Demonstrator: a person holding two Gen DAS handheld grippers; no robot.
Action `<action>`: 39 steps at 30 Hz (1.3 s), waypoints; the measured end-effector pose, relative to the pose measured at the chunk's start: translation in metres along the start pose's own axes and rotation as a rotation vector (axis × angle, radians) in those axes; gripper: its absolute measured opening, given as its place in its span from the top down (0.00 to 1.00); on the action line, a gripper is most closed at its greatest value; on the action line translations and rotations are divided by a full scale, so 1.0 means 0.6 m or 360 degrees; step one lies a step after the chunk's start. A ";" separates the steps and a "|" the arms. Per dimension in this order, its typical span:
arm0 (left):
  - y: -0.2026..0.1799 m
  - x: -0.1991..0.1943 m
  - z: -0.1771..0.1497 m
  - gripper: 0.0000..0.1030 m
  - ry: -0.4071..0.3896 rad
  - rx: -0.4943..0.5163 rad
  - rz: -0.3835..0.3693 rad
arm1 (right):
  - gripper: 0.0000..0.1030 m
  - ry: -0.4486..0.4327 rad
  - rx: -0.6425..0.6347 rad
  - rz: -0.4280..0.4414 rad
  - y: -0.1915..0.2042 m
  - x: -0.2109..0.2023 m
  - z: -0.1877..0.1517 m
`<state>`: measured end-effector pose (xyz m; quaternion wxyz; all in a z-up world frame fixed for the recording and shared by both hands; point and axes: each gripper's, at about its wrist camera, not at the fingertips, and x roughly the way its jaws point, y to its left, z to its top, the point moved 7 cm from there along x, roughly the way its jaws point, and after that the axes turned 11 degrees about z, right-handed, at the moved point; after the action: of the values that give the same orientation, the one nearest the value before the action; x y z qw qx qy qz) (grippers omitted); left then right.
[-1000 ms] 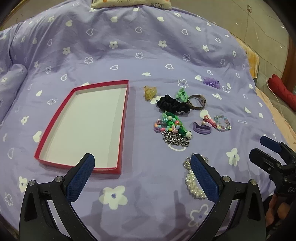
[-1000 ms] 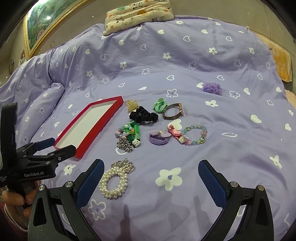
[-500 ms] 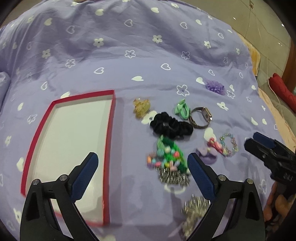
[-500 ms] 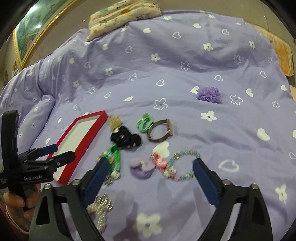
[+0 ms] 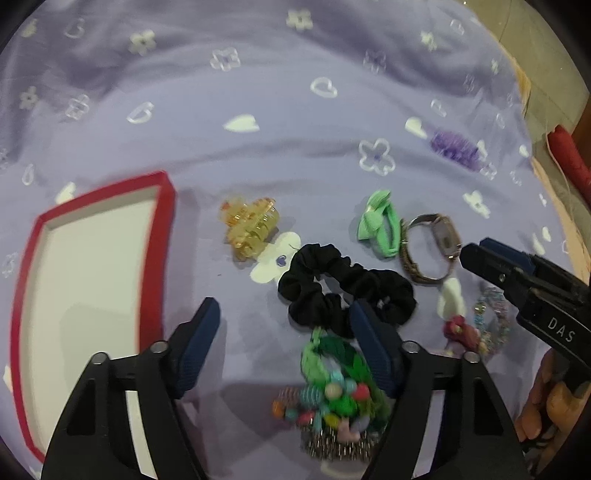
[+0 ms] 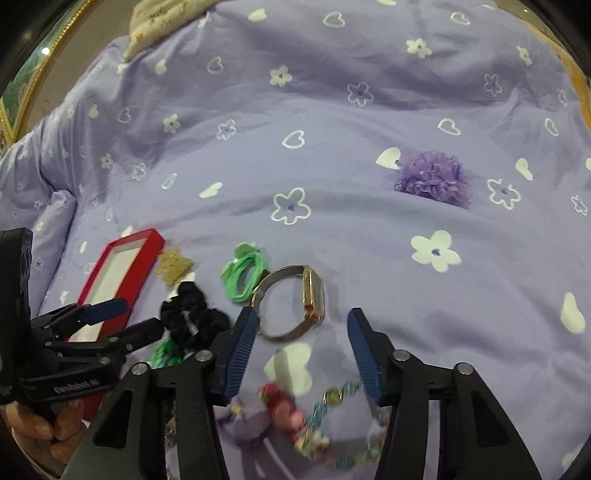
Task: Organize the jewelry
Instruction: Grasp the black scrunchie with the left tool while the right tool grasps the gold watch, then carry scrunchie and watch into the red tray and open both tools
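A red box with a white inside [image 5: 88,273] lies on the left of the purple bedspread [image 5: 258,92]. To its right lie a gold hair claw [image 5: 251,227], a black scrunchie [image 5: 343,288], a green hair tie [image 5: 380,221], a wristwatch [image 5: 430,247] and a green bead bracelet [image 5: 336,391]. My left gripper [image 5: 284,315] is open and empty, just short of the scrunchie. My right gripper [image 6: 299,321] is open and empty, its fingers on either side of the watch [image 6: 295,302]. A pastel bead bracelet [image 6: 340,424] and a pink clip [image 6: 284,406] lie under it.
A purple pom-pom flower [image 6: 434,177] lies apart at the far right. A patterned pillow [image 6: 162,22] sits at the bed's far edge. The bed's right edge and a red roll [image 5: 570,162] show in the left wrist view.
Both grippers have moved forward and down toward the jewelry. The pearl bracelet has dropped out of view. The jaws of both have narrowed somewhat but stay open.
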<state>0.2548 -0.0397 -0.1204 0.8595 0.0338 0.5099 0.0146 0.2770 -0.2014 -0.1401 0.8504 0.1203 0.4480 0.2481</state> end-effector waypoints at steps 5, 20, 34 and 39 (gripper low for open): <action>-0.016 0.027 0.004 0.57 0.0048 0.0029 -0.0058 | 0.66 0.0070 -0.0002 -0.0019 -0.016 0.034 0.004; 0.003 -0.062 0.001 0.92 -0.0169 0.0046 -0.0145 | 0.92 -0.0024 0.0013 0.0022 0.000 0.004 0.003; 0.181 -0.155 -0.057 0.92 -0.0274 -0.0274 -0.0106 | 0.92 0.0009 -0.0210 0.0283 0.197 -0.003 -0.015; 0.245 -0.157 -0.075 0.92 -0.0268 -0.0365 -0.0065 | 0.92 0.0056 -0.0276 0.0356 0.264 0.020 -0.026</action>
<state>0.1714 0.1032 -0.0490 0.8975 -0.0739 0.4315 0.0525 0.2204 -0.0606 -0.0898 0.8167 0.0912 0.4235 0.3813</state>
